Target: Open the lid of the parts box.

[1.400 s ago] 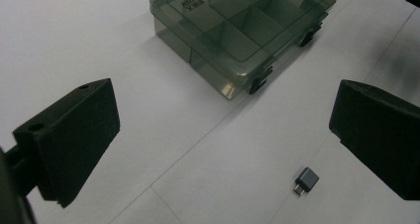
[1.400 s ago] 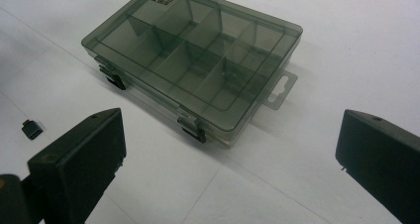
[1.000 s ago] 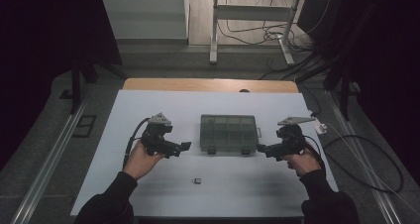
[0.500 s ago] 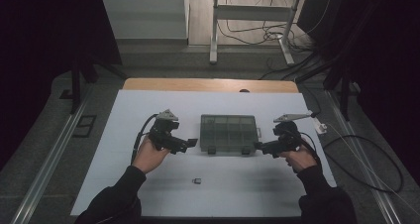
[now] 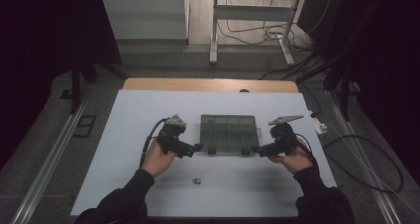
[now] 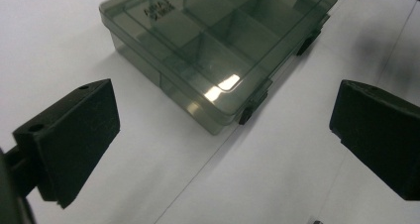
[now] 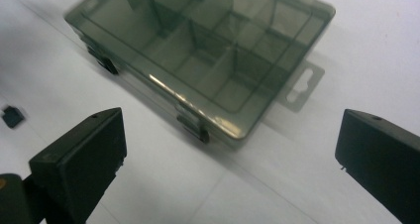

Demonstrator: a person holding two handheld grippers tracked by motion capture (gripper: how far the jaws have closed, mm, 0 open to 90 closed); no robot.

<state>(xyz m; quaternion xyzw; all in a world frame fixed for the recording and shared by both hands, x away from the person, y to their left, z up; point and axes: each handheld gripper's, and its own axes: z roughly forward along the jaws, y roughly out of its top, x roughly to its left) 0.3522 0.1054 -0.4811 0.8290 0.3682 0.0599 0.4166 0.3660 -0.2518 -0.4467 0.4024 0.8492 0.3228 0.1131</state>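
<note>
A smoky, see-through compartment box [image 5: 229, 133] lies closed on the white table [image 5: 148, 110], with two dark latches on its near side. My left gripper [image 5: 198, 147] is open at the box's near left corner, a short way off it. In the left gripper view the box [image 6: 218, 45] lies ahead between the wide-apart jaws. My right gripper [image 5: 257, 150] is open at the box's near right corner. In the right gripper view the box [image 7: 208, 50] shows its dividers and a hang tab [image 7: 301, 87].
A small dark part [image 5: 196, 181] lies on the table in front of the box, also seen as a small dark part [image 7: 12, 117] at the left of the right gripper view. Cables [image 5: 366, 159] trail off the table's right side. A metal frame [image 5: 247, 16] stands beyond the far edge.
Both grippers have moved inward toward the box's near corners, the left one rightward and the right one leftward. The box and the small part have not moved.
</note>
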